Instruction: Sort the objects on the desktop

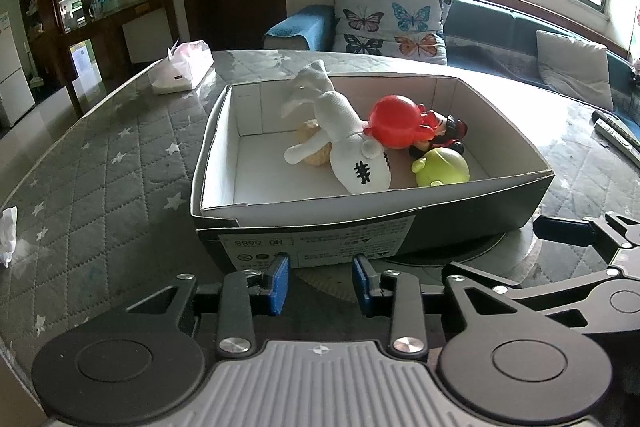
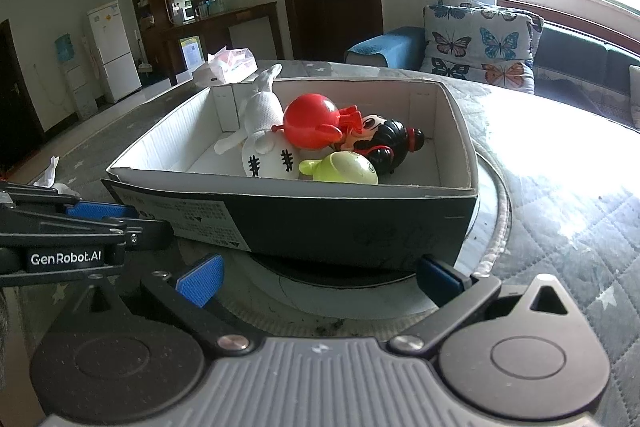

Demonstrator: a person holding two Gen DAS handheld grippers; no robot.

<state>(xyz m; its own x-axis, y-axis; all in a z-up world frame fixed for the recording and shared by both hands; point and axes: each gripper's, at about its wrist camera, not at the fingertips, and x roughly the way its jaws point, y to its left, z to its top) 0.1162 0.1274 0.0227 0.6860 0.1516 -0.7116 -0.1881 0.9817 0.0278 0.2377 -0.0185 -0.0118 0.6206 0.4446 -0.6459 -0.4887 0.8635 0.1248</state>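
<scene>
A black cardboard box with a white inside [image 1: 460, 183] [image 2: 280, 183] stands on the table. In it lie a white plush toy [image 1: 352, 155] [image 2: 264, 131], a red round toy [image 1: 394, 121] [image 2: 312, 121], a black-haired doll [image 1: 450, 133] [image 2: 388, 139], a yellow-green toy [image 1: 442, 167] [image 2: 346, 169] and a tan object [image 1: 316, 157] partly hidden under the plush. My left gripper [image 1: 320, 281] is open and empty, just in front of the box's near wall. My right gripper [image 2: 318, 279] is wide open and empty, also in front of the box.
The table has a grey quilted star cover [image 1: 100, 167] under glass. A tissue pack [image 1: 182, 71] [image 2: 228, 63] lies at the far side. Crumpled paper [image 1: 8, 239] [image 2: 50, 175] lies at the left. Remotes [image 1: 616, 135] lie at the right. A sofa with a butterfly cushion [image 1: 390, 19] stands behind.
</scene>
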